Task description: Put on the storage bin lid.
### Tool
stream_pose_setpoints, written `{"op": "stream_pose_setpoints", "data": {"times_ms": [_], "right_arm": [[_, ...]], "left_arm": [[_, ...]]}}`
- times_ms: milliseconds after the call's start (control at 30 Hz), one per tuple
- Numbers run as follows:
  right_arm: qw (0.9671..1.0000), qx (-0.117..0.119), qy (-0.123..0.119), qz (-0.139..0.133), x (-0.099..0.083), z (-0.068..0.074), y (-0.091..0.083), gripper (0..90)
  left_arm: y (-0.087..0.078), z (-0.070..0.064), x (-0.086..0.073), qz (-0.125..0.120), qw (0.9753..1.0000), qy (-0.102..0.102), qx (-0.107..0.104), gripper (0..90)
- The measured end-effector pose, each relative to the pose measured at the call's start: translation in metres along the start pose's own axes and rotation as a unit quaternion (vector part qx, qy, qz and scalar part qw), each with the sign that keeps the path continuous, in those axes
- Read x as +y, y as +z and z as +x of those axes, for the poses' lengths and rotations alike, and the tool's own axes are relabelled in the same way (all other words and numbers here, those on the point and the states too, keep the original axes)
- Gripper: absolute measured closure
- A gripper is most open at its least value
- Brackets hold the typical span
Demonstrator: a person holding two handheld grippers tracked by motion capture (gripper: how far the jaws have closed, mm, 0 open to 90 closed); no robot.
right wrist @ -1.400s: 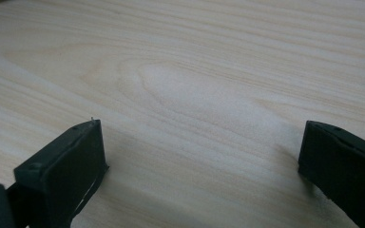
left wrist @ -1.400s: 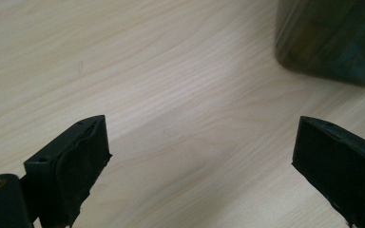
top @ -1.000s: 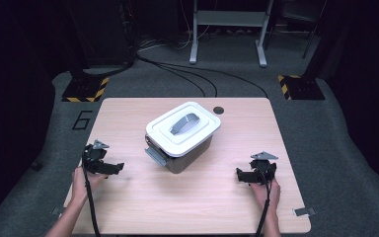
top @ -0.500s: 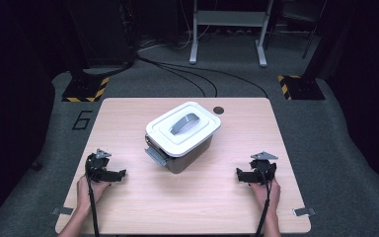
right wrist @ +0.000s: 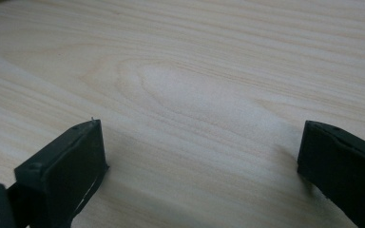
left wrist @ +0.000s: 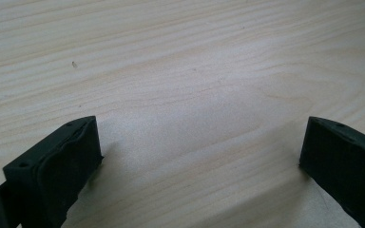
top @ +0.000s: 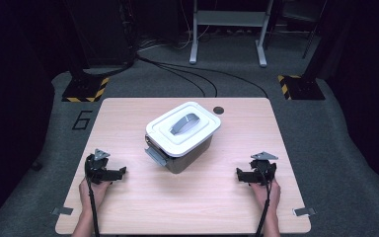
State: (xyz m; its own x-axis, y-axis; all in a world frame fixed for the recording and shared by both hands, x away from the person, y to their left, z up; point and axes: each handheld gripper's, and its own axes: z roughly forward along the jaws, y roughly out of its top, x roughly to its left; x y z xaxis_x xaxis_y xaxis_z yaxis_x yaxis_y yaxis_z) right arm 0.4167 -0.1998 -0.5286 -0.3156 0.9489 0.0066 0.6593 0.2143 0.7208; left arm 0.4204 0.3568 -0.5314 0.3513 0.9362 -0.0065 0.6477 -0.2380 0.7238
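High view shows a grey box [top: 182, 143] with a white lid [top: 183, 127] near the middle of the wooden table [top: 187, 212], turned at an angle to the table's edges. The lid sits on the box, and a grey handle [top: 184, 123] lies flat in its middle. A grey latch [top: 155, 155] sticks out from the box's side at about 8 o'clock. A small dark round hole [top: 219, 110] in the tabletop lies just beyond the box at about 1 o'clock.

From the box, the left gripper [top: 119, 172] is at about 8 o'clock, well apart from it, low over the table and pointing toward 3 o'clock. The right gripper [top: 240, 174] is at about 4 o'clock, also well apart, pointing toward 9 o'clock. A hand grasps each one from the near edge.

Left gripper view has the left gripper [left wrist: 199, 156] with its jaws spread wide and only bare wood between them. Right gripper view has the right gripper [right wrist: 202, 159] the same, jaws wide apart and holding nothing.

Beyond the table, grey floor [top: 325, 128] carries black cables [top: 187, 71] and a painted number 6 [top: 82, 120].
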Motion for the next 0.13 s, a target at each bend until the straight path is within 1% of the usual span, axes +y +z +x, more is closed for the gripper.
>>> {"op": "stream_pose_setpoints", "data": {"times_ms": [133], "right_arm": [[1.0000, -0.002, 0.000, 0.001, 0.0002, 0.0004, 0.0005, 0.4]], "left_arm": [[0.0000, 0.0000, 0.0000, 0.000, 1.0000, 0.001, -0.001, 0.0]]}}
